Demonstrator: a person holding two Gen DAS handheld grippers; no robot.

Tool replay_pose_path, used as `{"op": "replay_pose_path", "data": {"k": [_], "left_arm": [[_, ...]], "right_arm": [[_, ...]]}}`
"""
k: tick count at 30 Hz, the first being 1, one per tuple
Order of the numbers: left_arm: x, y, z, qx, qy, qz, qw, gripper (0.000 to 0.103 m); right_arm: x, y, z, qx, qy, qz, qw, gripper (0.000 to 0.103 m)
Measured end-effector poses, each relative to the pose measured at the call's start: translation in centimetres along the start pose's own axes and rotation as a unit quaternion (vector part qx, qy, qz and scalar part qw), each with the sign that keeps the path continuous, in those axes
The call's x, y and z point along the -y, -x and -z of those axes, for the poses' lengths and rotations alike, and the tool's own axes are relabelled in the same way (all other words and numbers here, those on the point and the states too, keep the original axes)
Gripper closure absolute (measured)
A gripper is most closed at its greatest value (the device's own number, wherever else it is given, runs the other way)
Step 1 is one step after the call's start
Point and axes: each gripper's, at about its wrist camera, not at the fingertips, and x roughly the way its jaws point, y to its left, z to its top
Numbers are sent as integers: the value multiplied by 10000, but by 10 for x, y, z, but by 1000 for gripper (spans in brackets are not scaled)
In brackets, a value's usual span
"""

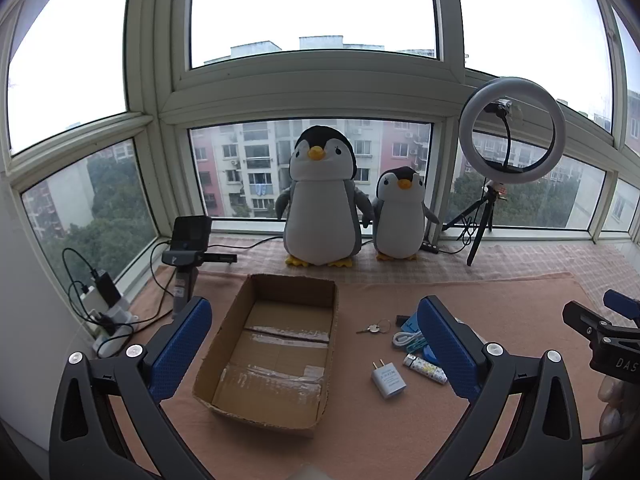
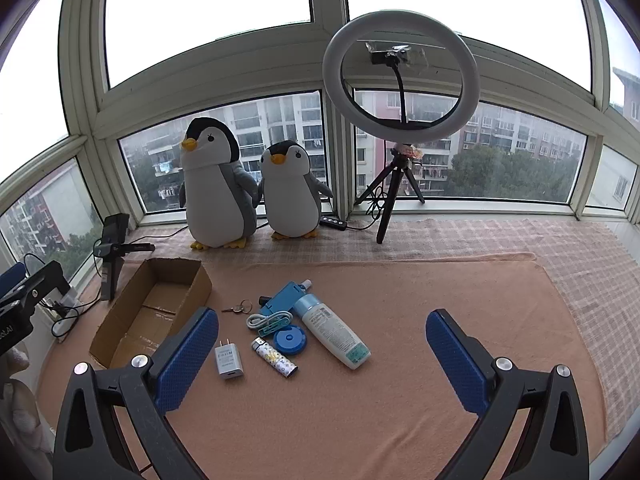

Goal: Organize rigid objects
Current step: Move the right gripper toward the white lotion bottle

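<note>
An open cardboard box (image 1: 276, 344) (image 2: 154, 308) lies on the pink cloth with nothing inside. Right of it sit a white charger plug (image 2: 229, 360) (image 1: 388, 380), a patterned lighter (image 2: 274, 357) (image 1: 426, 369), keys (image 2: 238, 307) (image 1: 374, 328), a coiled white cable (image 2: 266, 319) (image 1: 406, 338), a blue round case (image 2: 290, 339), a blue flat item (image 2: 282, 296) and a white-and-blue bottle (image 2: 334, 330). My left gripper (image 1: 316, 320) hangs open above the box. My right gripper (image 2: 322, 328) hangs open above the small items, holding nothing.
Two plush penguins (image 1: 320, 200) (image 2: 218, 184) stand at the window. A ring light on a tripod (image 2: 400, 80) (image 1: 508, 132) stands at the back right. A camera on a stand (image 1: 186, 248) and chargers with cables (image 1: 104, 308) sit at the left.
</note>
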Motion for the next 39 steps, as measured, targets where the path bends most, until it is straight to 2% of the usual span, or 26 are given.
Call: {"op": "replay_pose_path", "data": {"k": [22,23,31,34,35,39], "left_arm": [[-2,-1,1,-21,61,-24,10000,1],[-2,-2,1,-26,68,-25,10000,1],[-4,-5,1,-61,81,-44,9999,1],[-5,-7,1,-84,79,-51,9999,1],[-5,-9,1,-95,79,-57,9999,1],[-8,-14,3,-163,96,-88,9998,1]], "right_arm": [[-2,-3,2,-69,-129,211,9997,0],[-2,-3,2,-98,-510,787,9955,0],[-2,-8,0,-171,-573,889,9942,0],[-3,-10,1,-197,-651,1015,9925,0],[-3,-11,0,-217,-870,1333,9870,0],[-1,-16,1,-276,-915,1366,9860,0]]}}
